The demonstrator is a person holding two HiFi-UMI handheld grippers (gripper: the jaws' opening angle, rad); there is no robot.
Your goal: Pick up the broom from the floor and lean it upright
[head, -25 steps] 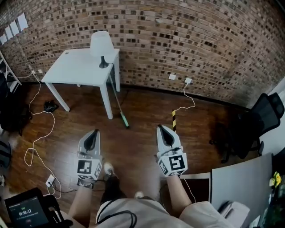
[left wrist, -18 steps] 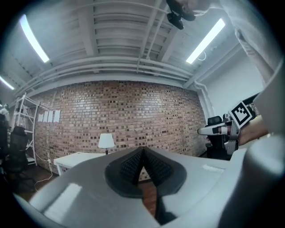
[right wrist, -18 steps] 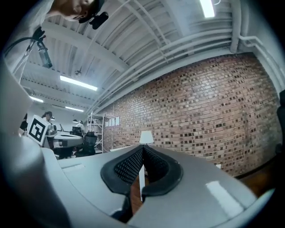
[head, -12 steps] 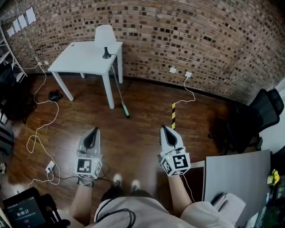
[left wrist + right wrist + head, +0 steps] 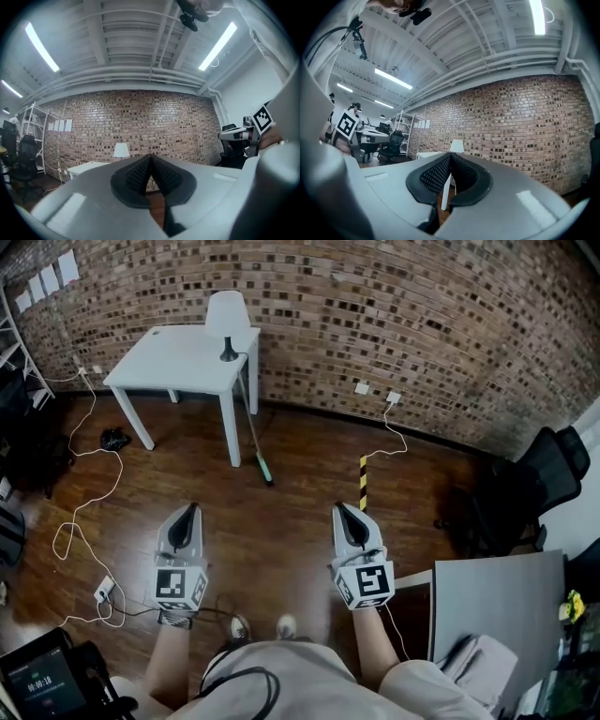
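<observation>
A brick wall (image 5: 394, 324) runs across the far side of the room, above a dark wooden floor (image 5: 291, 540), and a white surface (image 5: 173, 362) stands against it with a white lamp (image 5: 227, 320) on its back corner. The broom (image 5: 251, 423) is tilted against that surface: the top of its handle sits at the edge near the lamp, and its green head rests on the floor just beyond the front leg. A black-and-yellow striped post (image 5: 363, 482) stands to the right of the broom head. A white cable (image 5: 82, 512) snakes over the floor on the left, and a black office chair (image 5: 539, 488) sits far right, behind a grey panel (image 5: 497, 601). I hold my left tongs (image 5: 191, 510) and my right tongs (image 5: 340, 509) side by side in front of me, level and pointing toward the wall, both well short of the broom. Each pair is closed, pads pressed together at the tips with nothing between them. My shoes (image 5: 262, 626) show on the floor below, between my arms.
</observation>
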